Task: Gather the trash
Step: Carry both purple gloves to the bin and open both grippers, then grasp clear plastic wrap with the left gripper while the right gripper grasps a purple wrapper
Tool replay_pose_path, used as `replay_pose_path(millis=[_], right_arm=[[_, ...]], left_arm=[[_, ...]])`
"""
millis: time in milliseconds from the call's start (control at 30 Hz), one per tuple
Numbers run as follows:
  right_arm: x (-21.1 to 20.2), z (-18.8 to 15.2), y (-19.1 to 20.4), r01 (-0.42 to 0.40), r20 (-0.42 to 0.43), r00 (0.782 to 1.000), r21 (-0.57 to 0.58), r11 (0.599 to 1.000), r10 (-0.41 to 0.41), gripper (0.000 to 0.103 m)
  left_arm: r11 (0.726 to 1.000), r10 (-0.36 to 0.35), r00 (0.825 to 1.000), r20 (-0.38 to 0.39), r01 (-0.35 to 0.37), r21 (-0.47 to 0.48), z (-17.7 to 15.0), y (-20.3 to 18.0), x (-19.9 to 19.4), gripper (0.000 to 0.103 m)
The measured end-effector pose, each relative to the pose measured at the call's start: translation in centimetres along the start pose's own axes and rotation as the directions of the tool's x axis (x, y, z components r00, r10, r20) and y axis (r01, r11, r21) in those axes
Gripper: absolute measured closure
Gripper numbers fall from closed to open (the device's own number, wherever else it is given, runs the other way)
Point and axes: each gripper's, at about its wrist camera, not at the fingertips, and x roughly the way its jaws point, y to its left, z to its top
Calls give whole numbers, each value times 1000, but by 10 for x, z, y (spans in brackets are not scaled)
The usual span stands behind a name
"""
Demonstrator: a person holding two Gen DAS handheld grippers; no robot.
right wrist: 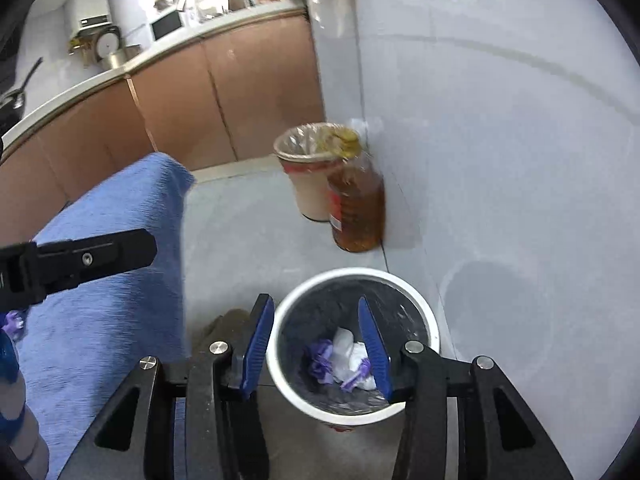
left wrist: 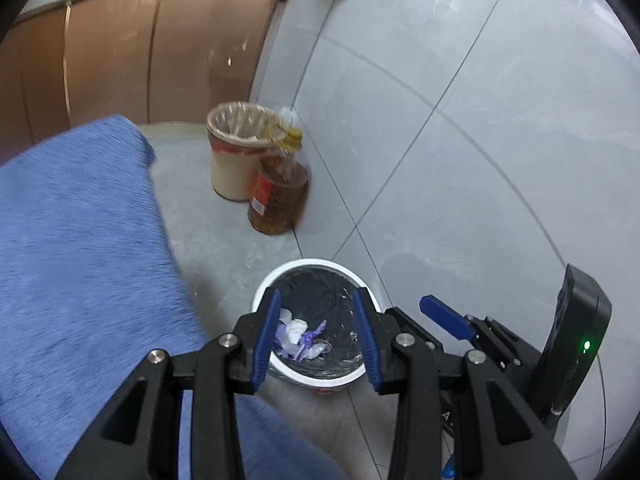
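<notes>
A white trash bin (left wrist: 308, 266) with a black liner stands on the floor by the tiled wall; it also shows in the right wrist view (right wrist: 352, 274). Crumpled white and purple trash (left wrist: 298, 336) lies at its bottom, also seen from the right wrist (right wrist: 344, 356). My left gripper (left wrist: 316, 334) hangs open and empty above the bin's mouth. My right gripper (right wrist: 318, 346) is open and empty above the bin too, and shows at the right in the left wrist view (left wrist: 444, 316). The left gripper's body (right wrist: 80, 260) shows at the left in the right wrist view.
A blue cloth-covered surface (left wrist: 76, 248) lies to the left (right wrist: 108, 264). A beige lined bin (left wrist: 236, 152) and an amber oil bottle (left wrist: 280, 196) stand against the wall farther off. Brown kitchen cabinets (left wrist: 132, 52) run behind. A tiled wall (left wrist: 480, 140) is on the right.
</notes>
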Motion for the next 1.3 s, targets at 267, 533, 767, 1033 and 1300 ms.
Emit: replay_pose_path(millis=[267, 533, 767, 1033, 1300], right_arm=[[-45, 14, 54, -61, 75, 995, -110, 992, 70, 58], [-82, 16, 102, -141, 113, 979, -223, 964, 169, 58], [-108, 11, 136, -173, 126, 968, -299, 938, 218, 57], [-122, 7, 181, -236, 111, 949, -365, 900, 294, 55], [-108, 0, 222, -344, 17, 925, -388, 855, 380, 55]], left_arm=[[999, 50, 992, 114, -49, -16, -16, 27, -84, 66], [993, 121, 973, 197, -116, -34, -46, 52, -151, 58], [982, 187, 950, 249, -171, -85, -80, 87, -205, 58], [951, 289, 920, 264, -245, -187, -122, 151, -253, 58], [904, 387, 898, 208, -325, -279, -158, 221, -278, 57]])
